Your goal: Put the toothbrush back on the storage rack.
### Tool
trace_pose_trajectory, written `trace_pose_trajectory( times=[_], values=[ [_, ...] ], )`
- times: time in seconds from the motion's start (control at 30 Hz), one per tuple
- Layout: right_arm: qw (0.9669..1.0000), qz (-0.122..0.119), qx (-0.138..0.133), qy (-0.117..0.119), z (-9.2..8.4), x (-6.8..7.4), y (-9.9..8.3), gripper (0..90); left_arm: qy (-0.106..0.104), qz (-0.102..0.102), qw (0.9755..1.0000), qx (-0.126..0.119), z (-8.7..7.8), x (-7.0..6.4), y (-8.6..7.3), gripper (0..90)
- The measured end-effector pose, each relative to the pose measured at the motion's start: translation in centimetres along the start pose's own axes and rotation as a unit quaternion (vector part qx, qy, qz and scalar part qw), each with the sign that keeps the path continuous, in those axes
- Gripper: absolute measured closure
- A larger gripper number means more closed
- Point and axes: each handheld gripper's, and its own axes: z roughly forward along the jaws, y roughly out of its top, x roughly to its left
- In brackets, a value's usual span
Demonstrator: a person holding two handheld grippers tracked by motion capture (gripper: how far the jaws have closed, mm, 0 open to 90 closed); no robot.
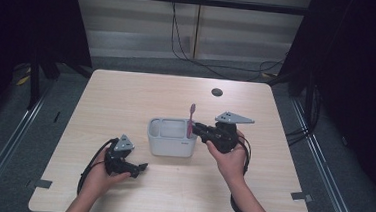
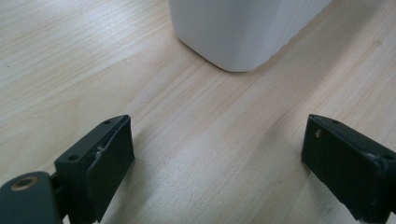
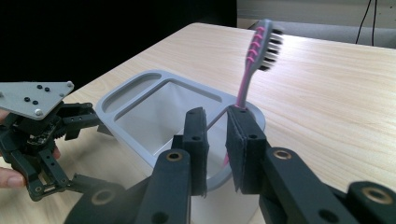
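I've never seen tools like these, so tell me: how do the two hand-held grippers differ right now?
The left gripper has its jaws spread wide with nothing between them; the right gripper has its jaws nearly shut around a pink toothbrush. The left sits low over the table, the right at the white holder's rim. Both are black with a grey plate on top.

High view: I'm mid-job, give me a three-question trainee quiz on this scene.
1. True or false: the toothbrush lies flat on the table.
2. Which hand-held gripper has its jaws spread wide?
3. The toothbrush stands in the holder with its bristles: A at the top, B at the bottom, C hidden inside.

Key: 1 false, it stands up in the holder. 2 the left hand-held gripper. 3 A.
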Motion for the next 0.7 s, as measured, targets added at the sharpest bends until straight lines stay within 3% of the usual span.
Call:
trace_pose_trajectory(
  times=[0.13, 0.43, 0.7],
  values=[
    [1.0000, 0.000, 0.000, 0.000, -0.1, -0.1, 0.0, 75.7, 0.000, 0.000, 1.0000, 0.000, 0.0, 0.0, 0.0, 8.8],
    [0.9999, -0.006, -0.007, -0.009, -0.7, -0.7, 0.3, 57.6, 0.001, -0.001, 1.0000, 0.001, 0.0, 0.0, 0.0, 8.8],
    [0.9999, -0.012, -0.003, -0.011, -1.0, -1.2, 0.3, 47.8, 0.002, -0.002, 1.0000, 0.000, 0.0, -0.1, 0.0, 8.9]
  ],
)
